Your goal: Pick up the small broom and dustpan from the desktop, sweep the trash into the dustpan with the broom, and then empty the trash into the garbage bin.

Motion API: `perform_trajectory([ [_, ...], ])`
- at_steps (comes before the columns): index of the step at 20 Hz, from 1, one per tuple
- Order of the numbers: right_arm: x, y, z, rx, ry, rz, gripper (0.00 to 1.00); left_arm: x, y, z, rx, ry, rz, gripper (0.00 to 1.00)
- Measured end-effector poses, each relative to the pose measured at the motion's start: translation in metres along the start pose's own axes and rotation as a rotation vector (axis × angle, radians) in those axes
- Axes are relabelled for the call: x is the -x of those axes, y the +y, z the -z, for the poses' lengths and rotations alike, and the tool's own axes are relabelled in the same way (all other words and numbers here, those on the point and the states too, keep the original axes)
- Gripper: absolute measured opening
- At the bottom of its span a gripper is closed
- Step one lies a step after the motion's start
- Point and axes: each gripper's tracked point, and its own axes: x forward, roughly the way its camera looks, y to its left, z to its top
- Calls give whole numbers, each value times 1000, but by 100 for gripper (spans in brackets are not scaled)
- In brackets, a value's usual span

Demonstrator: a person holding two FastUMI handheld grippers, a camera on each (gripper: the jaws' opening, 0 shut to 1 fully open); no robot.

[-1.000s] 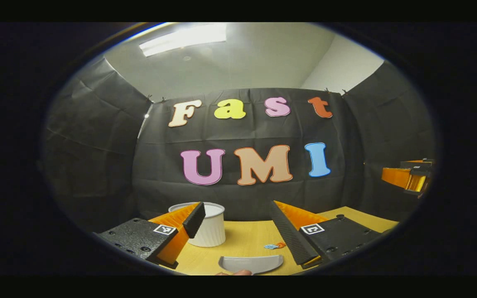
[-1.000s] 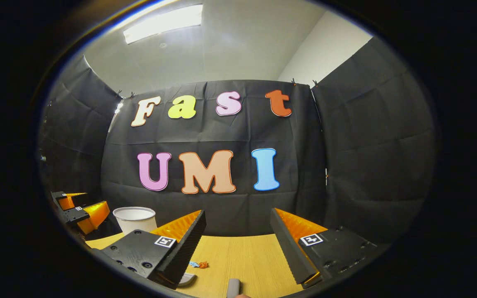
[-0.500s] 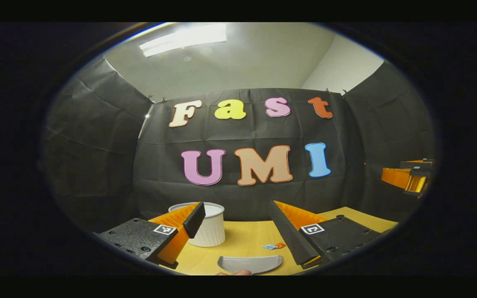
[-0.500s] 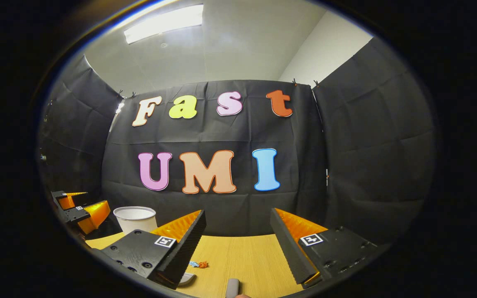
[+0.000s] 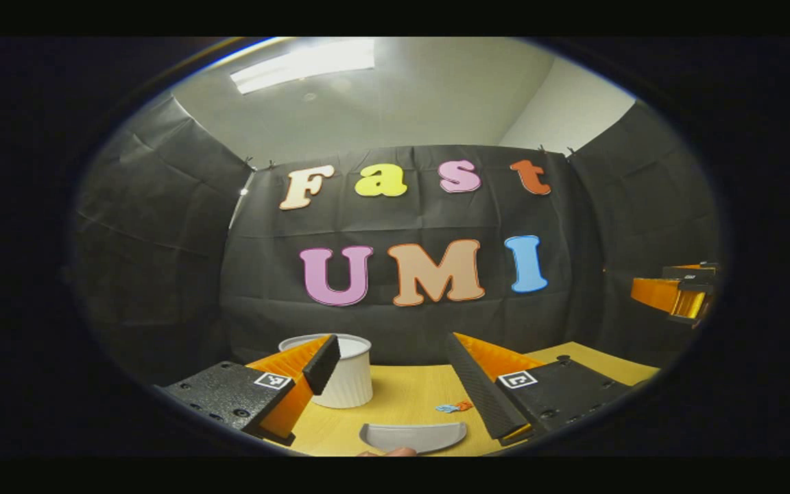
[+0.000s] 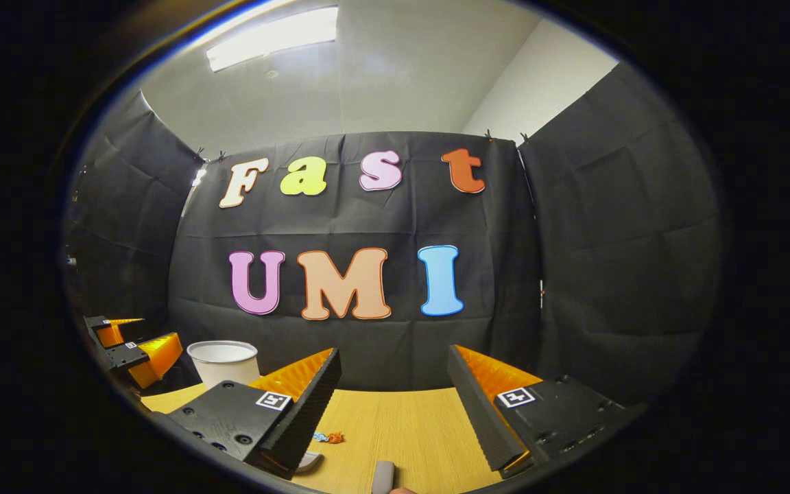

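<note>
In the left gripper view a grey dustpan lies on the wooden desktop, just below and ahead of my open left gripper. A few small blue and orange trash scraps sit beside its right finger. In the right gripper view my right gripper is open above the desktop. The grey end of the broom handle pokes up between its fingers at the bottom edge. The trash scraps and an edge of the dustpan lie by its left finger.
A white ribbed garbage bin stands at the back left of the desktop, partly behind my left finger; in the right gripper view the bin is at far left. The black cloth wall closes the back and sides.
</note>
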Motion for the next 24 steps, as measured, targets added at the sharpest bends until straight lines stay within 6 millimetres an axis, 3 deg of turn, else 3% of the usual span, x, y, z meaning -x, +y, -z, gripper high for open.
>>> perform_trajectory([
  [8, 1, 0, 7, 4, 29, -13, 92, -1, -2, 7, -21, 19, -1, 93],
  [16, -9, -12, 45, -16, 133, -89, 92, 1, -20, 26, -30, 94, -13, 93],
  [21, -7, -23, 96, -15, 248, -152, 92, 14, -25, 71, -35, 217, -52, 92],
  [24, -3, -22, 143, 14, 363, -172, 93, 26, -35, 122, -19, 364, -12, 90],
])
